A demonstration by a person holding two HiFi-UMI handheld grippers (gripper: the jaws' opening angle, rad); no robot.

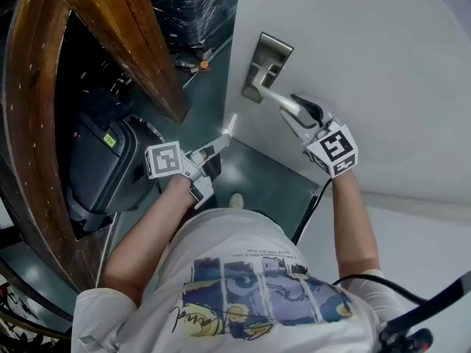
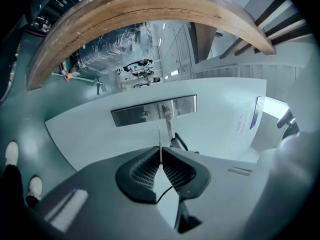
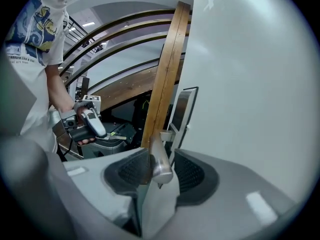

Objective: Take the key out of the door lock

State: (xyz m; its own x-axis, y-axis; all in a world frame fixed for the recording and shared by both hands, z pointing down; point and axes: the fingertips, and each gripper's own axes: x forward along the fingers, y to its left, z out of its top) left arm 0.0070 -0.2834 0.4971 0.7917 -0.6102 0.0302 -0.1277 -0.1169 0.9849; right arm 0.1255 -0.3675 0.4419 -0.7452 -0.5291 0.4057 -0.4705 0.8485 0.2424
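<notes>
My left gripper [image 1: 218, 145] is shut on the thin silver key [image 1: 229, 126], which it holds in the air a short way off the white door [image 1: 368, 65]. The left gripper view shows the key [image 2: 160, 143] edge-on between the pads, pointing toward the metal lock plate [image 2: 150, 111] and its keyhole [image 2: 145, 114]. My right gripper [image 1: 292, 109] sits round the end of the silver door handle [image 1: 274, 94]. In the right gripper view the handle [image 3: 160, 161] lies between the jaws, with a gap showing on its right side.
A curved brown wooden frame [image 1: 29, 123] runs down the left. A black machine [image 1: 110, 160] stands on the dark green floor behind the door's edge. A plastic-wrapped stack [image 1: 191, 6] lies further back. The person's shoe [image 1: 235, 199] is just below the left gripper.
</notes>
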